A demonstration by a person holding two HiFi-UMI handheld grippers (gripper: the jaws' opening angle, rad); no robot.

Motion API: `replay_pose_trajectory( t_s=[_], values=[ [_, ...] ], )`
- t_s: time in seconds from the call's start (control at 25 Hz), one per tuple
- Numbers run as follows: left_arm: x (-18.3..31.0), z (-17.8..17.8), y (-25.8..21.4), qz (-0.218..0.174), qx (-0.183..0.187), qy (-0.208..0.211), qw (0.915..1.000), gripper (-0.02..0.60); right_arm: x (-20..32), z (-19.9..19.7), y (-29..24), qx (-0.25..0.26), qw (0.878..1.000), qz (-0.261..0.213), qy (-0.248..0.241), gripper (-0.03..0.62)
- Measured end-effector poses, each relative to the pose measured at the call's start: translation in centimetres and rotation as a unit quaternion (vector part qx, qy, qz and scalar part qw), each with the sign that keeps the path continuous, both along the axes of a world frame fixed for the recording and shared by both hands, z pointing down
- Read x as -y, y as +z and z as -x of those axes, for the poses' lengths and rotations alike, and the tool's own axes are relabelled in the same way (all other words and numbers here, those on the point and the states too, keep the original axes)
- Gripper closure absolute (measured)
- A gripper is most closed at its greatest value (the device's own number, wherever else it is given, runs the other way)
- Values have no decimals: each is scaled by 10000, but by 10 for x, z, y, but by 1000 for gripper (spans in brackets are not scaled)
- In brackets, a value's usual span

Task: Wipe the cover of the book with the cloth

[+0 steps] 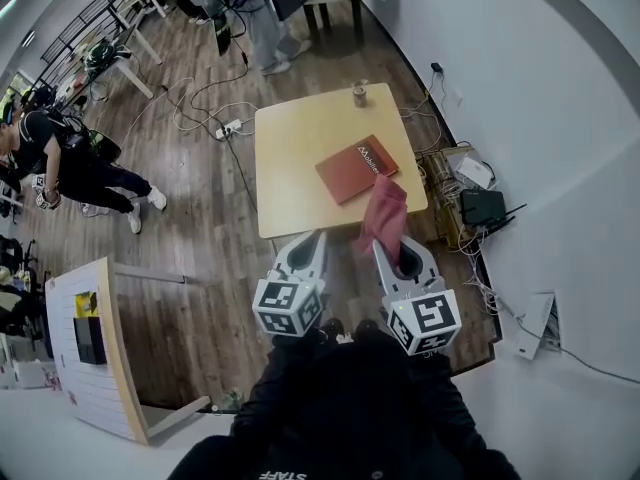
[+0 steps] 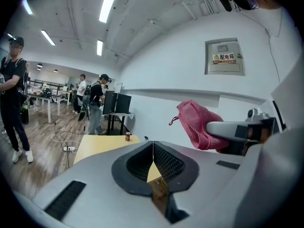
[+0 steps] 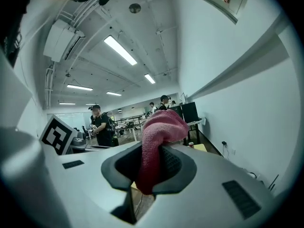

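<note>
A reddish-brown book lies flat on the small yellow table, toward its right side. My right gripper is shut on a pink cloth, which hangs in the air over the table's near right edge, short of the book. In the right gripper view the pink cloth is pinched between the jaws and folds over the top. My left gripper is held near the table's front edge, shut with nothing between its jaws. The left gripper view shows the cloth to the right.
A small can stands at the table's far edge. Cables, a power strip and boxes lie on the wood floor around the table. A white wall runs along the right. People stand at desks in the back left.
</note>
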State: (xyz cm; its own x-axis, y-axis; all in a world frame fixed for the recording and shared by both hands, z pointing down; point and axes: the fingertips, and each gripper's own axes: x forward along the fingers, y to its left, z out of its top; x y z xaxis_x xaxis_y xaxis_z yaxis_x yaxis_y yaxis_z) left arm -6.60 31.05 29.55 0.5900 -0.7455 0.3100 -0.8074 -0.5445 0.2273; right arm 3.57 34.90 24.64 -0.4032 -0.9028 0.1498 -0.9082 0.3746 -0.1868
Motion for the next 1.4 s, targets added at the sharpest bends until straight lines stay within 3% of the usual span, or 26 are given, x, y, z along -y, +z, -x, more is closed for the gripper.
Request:
replay_pose_trajectory(
  t_s=[0.28, 0.56, 0.88, 1.4],
  values=[
    [9, -1, 46, 428, 198, -222, 9986, 546, 8, -24, 43, 111, 9985, 525, -123, 516],
    [50, -1, 79, 716, 217, -258, 9969, 546, 46, -17, 74, -16, 9957, 885, -278, 516],
    [136, -2, 124, 1154, 224, -335, 9925, 546, 130, -12, 104, -149, 9910, 1274, -389, 516],
    [241, 13, 209, 2052, 373, -262, 9777, 545, 271, 24, 165, -615, 9765, 1825, -968, 516]
  ],
)
